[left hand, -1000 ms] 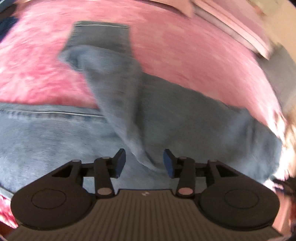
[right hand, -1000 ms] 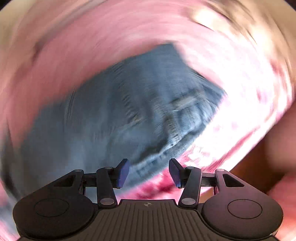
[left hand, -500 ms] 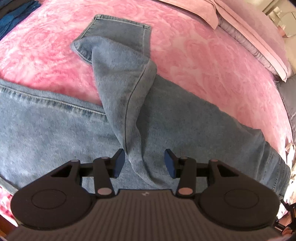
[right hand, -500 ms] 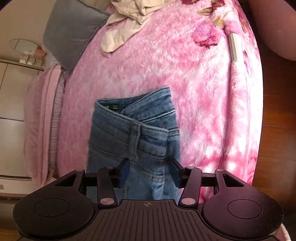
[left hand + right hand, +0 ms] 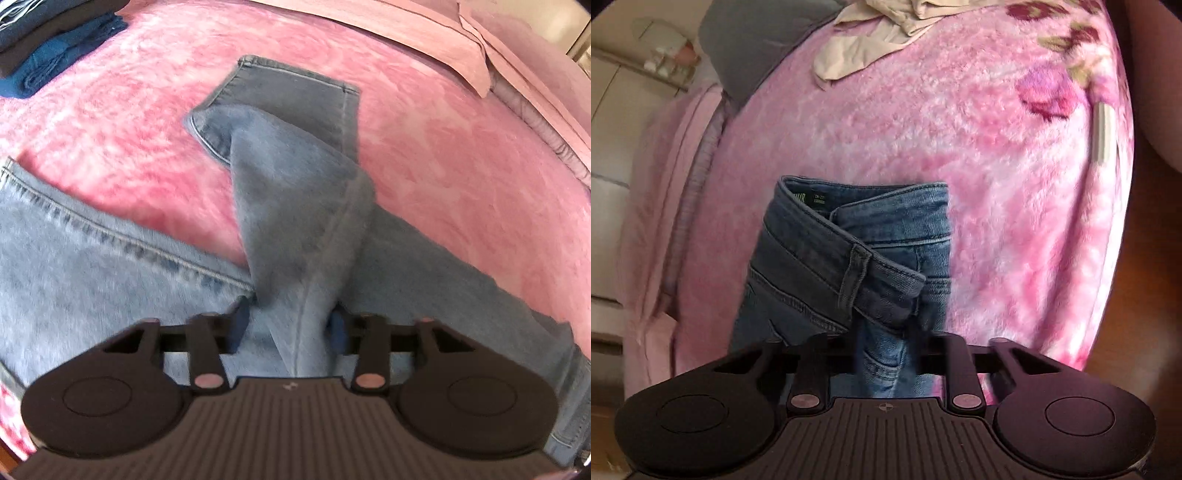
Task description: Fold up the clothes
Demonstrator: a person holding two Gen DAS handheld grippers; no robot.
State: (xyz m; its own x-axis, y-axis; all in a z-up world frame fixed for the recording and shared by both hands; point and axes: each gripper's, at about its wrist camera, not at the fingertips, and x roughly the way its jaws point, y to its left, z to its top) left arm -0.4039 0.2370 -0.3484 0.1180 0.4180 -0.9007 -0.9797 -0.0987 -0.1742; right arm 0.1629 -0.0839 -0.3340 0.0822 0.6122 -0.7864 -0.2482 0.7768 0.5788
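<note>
Light blue jeans [image 5: 295,206] lie across a pink fluffy blanket [image 5: 110,122]. One leg is folded back, its hem [image 5: 295,77] at the far side. A raised ridge of denim runs between the fingers of my left gripper [image 5: 288,326], which stands open around it. In the right wrist view the waist end of the jeans [image 5: 820,258] lies doubled over, with the waistband and a belt loop [image 5: 853,277] on top. My right gripper [image 5: 886,350] is shut on a bunch of denim just below the waistband.
Folded dark blue clothes [image 5: 48,48] are stacked at the far left of the bed. A pink sheet [image 5: 424,33] lies along the far side. A beige garment [image 5: 871,40] and a grey pillow [image 5: 753,44] lie beyond the waistband. Wooden floor [image 5: 1152,295] shows past the bed edge.
The right gripper's fingers have come together on the denim below the waistband. The left gripper has moved in over the raised fold, its fingers the same distance apart.
</note>
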